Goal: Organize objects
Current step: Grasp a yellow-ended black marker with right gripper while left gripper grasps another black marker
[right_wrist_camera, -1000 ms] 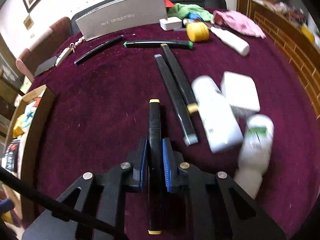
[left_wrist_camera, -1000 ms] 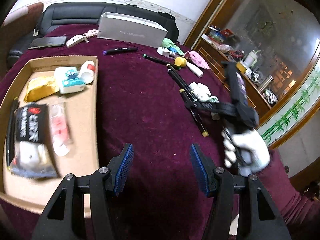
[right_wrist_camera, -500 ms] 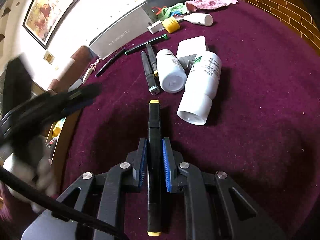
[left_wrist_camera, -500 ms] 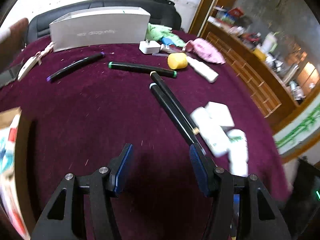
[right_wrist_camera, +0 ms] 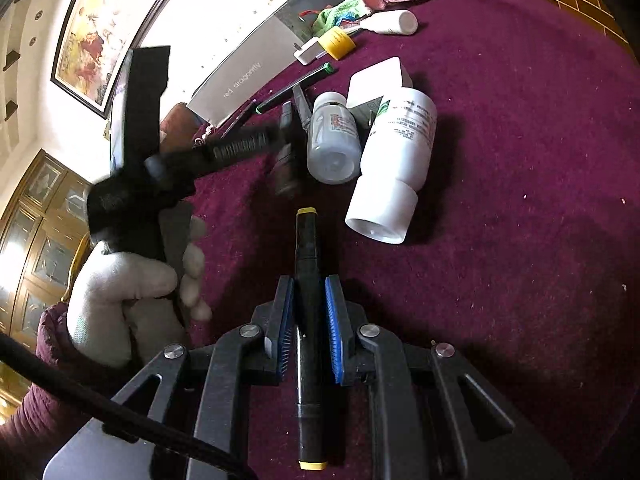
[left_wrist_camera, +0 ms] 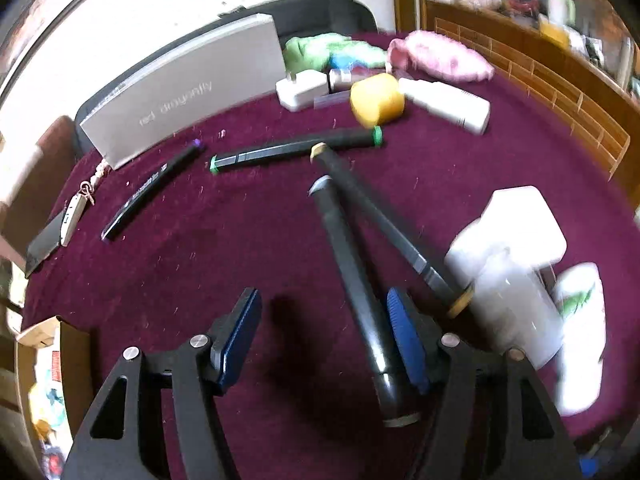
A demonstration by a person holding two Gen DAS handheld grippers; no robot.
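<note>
Maroon cloth covers the bench [left_wrist_camera: 240, 240] where we work, a grey "red dragonfly" box [left_wrist_camera: 188, 92] standing at its far edge before a black sofa.

Our right gripper [right_wrist_camera: 308, 320] is clamped on a yellow-capped black marker [right_wrist_camera: 306, 264], which lies lengthwise between the blue pads with one cap ahead of the fingertips and the other behind them.

Our left gripper [left_wrist_camera: 320, 336] hangs low over the cloth with its fingers spread wide. A grey-capped marker [left_wrist_camera: 352, 276] lies between them, close against the right pad; whether it touches we cannot tell. A tan-capped marker [left_wrist_camera: 384, 224] lies just beside it, the two diverging toward us. Beyond them rest a green-capped marker [left_wrist_camera: 296, 148] and a purple-tipped marker [left_wrist_camera: 152, 192].

Near the right-hand edge lie two white bottles [right_wrist_camera: 392, 160] side by side with a white box [right_wrist_camera: 376, 80] touching them. A yellow roll [left_wrist_camera: 376, 98] and a white charger [left_wrist_camera: 302, 90] sit farther back. Our gloved left hand [right_wrist_camera: 132, 284] grips the tool's handle. A cardboard box corner [left_wrist_camera: 52, 328] shows at far left.
</note>
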